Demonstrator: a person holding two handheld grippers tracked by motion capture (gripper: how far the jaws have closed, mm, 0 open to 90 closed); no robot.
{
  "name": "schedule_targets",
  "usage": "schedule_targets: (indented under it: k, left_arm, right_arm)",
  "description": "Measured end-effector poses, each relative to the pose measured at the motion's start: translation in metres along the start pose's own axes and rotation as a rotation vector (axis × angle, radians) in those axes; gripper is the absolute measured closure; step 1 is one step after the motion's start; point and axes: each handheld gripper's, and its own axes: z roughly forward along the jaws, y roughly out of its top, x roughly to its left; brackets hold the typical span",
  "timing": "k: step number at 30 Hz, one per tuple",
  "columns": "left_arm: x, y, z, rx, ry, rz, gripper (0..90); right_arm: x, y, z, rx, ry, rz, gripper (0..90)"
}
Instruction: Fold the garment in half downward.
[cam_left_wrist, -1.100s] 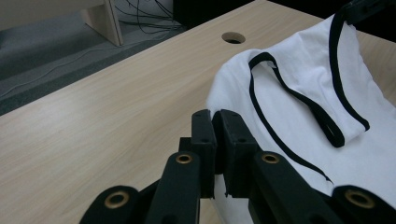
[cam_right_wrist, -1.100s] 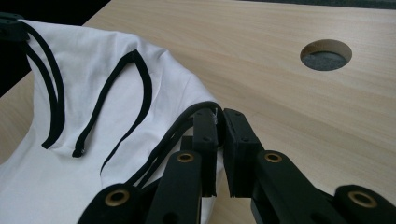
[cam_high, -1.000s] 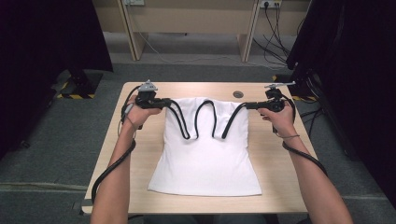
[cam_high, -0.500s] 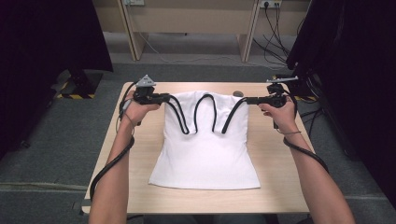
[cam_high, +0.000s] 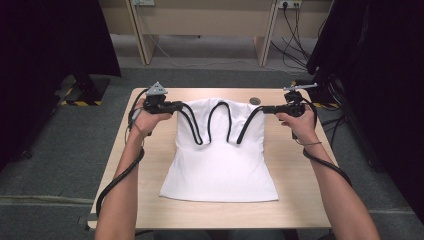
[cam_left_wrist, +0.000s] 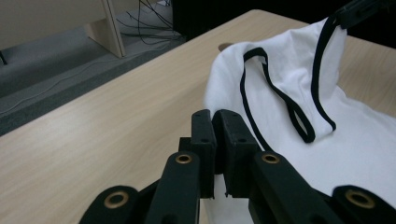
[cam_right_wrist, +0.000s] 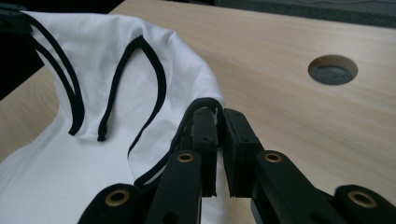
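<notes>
A white tank top (cam_high: 220, 160) with black trim lies on the wooden table (cam_high: 295, 200), hem toward me. Its shoulder end is lifted off the table. My left gripper (cam_high: 176, 105) is shut on the left shoulder strap, and my right gripper (cam_high: 265, 109) is shut on the right one. In the left gripper view the closed jaws (cam_left_wrist: 215, 122) pinch the white cloth, and the tank top (cam_left_wrist: 299, 93) stretches away to the other gripper. In the right gripper view the jaws (cam_right_wrist: 218, 116) clamp the black-trimmed strap of the tank top (cam_right_wrist: 116, 79).
A round cable hole (cam_high: 255, 101) sits in the table just behind the garment, also visible as the hole (cam_right_wrist: 332, 70). Desk legs and cables (cam_high: 290, 20) stand on the grey floor beyond. Dark curtains flank both sides.
Both grippers have lifted the shoulder straps slightly higher and moved a little farther back and apart, raising the top of the garment off the table.
</notes>
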Motion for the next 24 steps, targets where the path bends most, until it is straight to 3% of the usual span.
schedule_targets:
  k: [1, 2, 3, 5, 6, 7, 8, 10, 11, 13, 14, 15, 17, 24]
  left_arm:
    - [0.000, 0.000, 0.000, 0.000, 0.000, 0.000, 83.5]
    - [0.000, 0.000, 0.000, 0.000, 0.000, 0.000, 83.5]
    - [-0.003, -0.010, 0.000, 0.019, -0.003, 0.010, 83.5]
    - [-0.003, -0.010, 0.000, 0.019, -0.003, 0.010, 83.4]
    - [-0.007, -0.020, 0.000, 0.034, -0.005, 0.014, 83.4]
    - [-0.007, -0.020, 0.000, 0.034, -0.005, 0.014, 83.4]
    - [-0.007, -0.020, 0.000, 0.034, -0.005, 0.014, 83.4]
    - [-0.010, -0.029, -0.001, 0.051, -0.006, 0.024, 83.3]
    - [-0.012, -0.039, -0.001, 0.076, 0.001, 0.024, 83.3]
    - [-0.012, -0.039, -0.001, 0.076, 0.001, 0.024, 83.2]
    - [-0.013, -0.047, -0.001, 0.107, 0.007, 0.034, 83.2]
    - [-0.013, -0.047, -0.001, 0.107, 0.007, 0.034, 83.1]
    - [-0.014, -0.051, 0.000, 0.117, 0.009, 0.039, 83.0]
    - [-0.020, -0.054, -0.004, 0.117, 0.034, 0.072, 83.0]
  right_arm:
    - [0.000, 0.000, 0.000, 0.000, 0.000, 0.000, 84.8]
    - [-0.003, -0.013, 0.004, 0.032, 0.019, -0.003, 84.8]
    - [-0.003, -0.013, 0.004, 0.032, 0.019, -0.003, 84.8]
    - [-0.006, -0.022, 0.006, 0.053, 0.031, -0.006, 84.8]
    - [-0.006, -0.022, 0.006, 0.053, 0.031, -0.006, 84.8]
    - [-0.006, -0.022, 0.006, 0.053, 0.031, -0.006, 84.8]
    - [-0.008, -0.031, 0.008, 0.081, 0.042, -0.016, 84.8]
    - [-0.008, -0.031, 0.008, 0.081, 0.042, -0.016, 84.8]
    - [-0.008, -0.038, 0.009, 0.113, 0.045, -0.028, 84.8]
    - [-0.008, -0.043, 0.010, 0.132, 0.047, -0.038, 84.8]
    - [-0.008, -0.043, 0.010, 0.132, 0.047, -0.038, 84.8]
    - [-0.008, -0.043, 0.010, 0.132, 0.047, -0.038, 84.8]
    - [-0.006, -0.048, 0.013, 0.172, 0.021, -0.067, 84.8]
    - [0.004, -0.049, 0.011, 0.161, -0.001, -0.111, 84.7]
